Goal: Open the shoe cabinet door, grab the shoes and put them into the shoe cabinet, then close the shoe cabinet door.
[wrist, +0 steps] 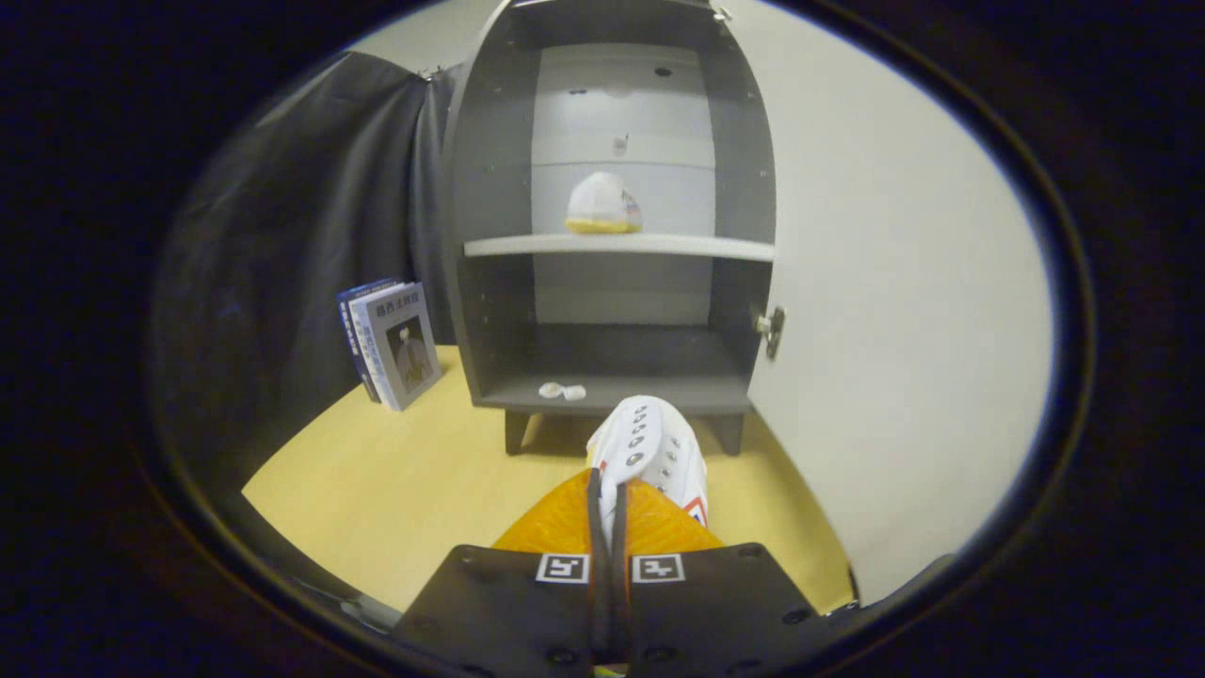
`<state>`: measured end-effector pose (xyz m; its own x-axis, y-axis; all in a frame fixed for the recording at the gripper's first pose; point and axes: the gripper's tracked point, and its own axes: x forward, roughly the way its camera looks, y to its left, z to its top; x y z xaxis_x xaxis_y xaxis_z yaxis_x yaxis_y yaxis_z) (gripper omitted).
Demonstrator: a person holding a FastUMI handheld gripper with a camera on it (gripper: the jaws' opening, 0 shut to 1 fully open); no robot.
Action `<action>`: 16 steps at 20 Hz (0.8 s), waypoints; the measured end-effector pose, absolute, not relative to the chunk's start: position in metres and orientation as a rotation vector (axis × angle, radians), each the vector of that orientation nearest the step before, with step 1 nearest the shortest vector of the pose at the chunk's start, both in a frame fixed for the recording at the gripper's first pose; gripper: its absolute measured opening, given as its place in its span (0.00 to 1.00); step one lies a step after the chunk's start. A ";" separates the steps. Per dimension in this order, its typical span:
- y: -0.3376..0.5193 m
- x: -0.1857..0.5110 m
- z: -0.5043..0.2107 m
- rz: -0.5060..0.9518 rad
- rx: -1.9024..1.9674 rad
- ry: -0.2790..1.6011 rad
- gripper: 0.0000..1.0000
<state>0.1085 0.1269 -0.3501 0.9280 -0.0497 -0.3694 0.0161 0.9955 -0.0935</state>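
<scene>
- Gripper view: gripper (607,490) fingers nearly closed together, pinching the rim of a white shoe (650,452); the shoe hangs just ahead of the fingertips, above the table (377,490).
- Shoe cabinet (612,235) stands beyond the held shoe, its door (894,311) swung wide open to the right.
- Second shoe (603,203) sits on the middle shelf (659,247).
- Small white object (562,391) lies on the bottom shelf.
- Books (393,341) stand upright left of the cabinet, against the dark cloth.

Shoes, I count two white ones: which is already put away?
The white shoe with a yellow sole on the grey cabinet's middle shelf. The other white shoe is pinched in the hand-held gripper.
</scene>
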 end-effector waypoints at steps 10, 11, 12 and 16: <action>0.117 0.187 -0.192 -0.108 -0.180 0.239 0.02; 0.114 0.203 -0.186 -0.107 -0.185 0.237 0.02; 0.111 0.221 -0.181 -0.102 -0.192 0.235 0.02; 0.098 0.292 -0.168 -0.069 -0.242 0.224 0.02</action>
